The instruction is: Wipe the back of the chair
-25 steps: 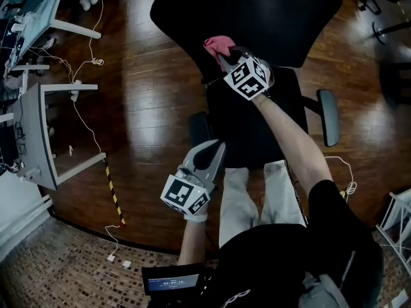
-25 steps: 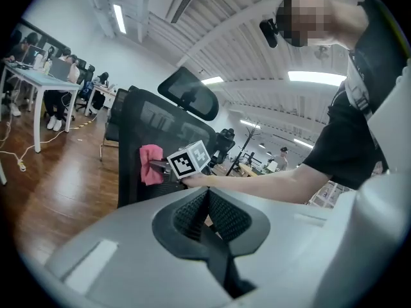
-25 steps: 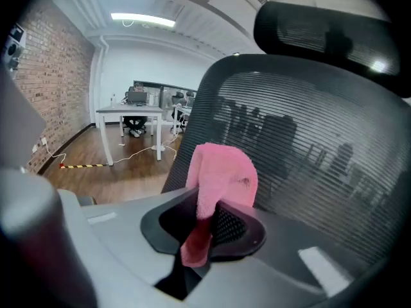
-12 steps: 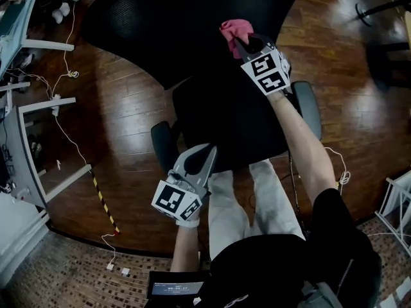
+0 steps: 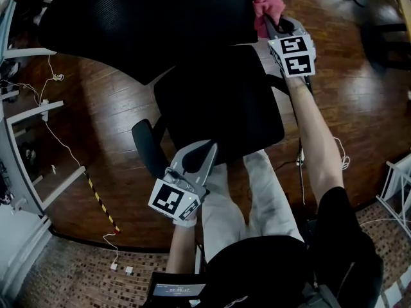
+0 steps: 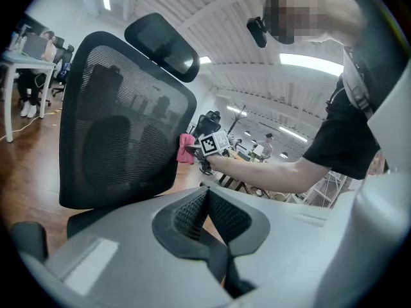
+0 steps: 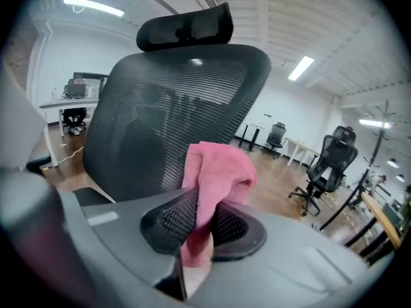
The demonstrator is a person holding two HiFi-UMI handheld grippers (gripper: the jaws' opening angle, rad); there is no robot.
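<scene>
The black mesh chair's backrest (image 5: 128, 18) fills the top left of the head view, with its seat (image 5: 218, 101) below. My right gripper (image 5: 270, 21) is shut on a pink cloth (image 5: 266, 8) at the backrest's right edge. In the right gripper view the cloth (image 7: 215, 169) sticks up between the jaws in front of the mesh back (image 7: 167, 108). The left gripper view shows the cloth (image 6: 186, 149) against the side edge of the backrest (image 6: 122, 120). My left gripper (image 5: 192, 165) is shut on nothing, low by the seat's front.
The chair's armrest (image 5: 144, 146) juts out left of the seat, and its headrest (image 7: 186, 24) tops the back. White desks (image 5: 26, 108), floor cables (image 5: 58, 133) and yellow-black tape (image 5: 99, 197) lie left. A white rack (image 5: 398, 185) is right; other office chairs (image 7: 331, 165) stand behind.
The chair has swivelled so its backrest sits further left in view. My right gripper has carried the pink cloth right and away along the backrest's edge. The left gripper has hardly moved.
</scene>
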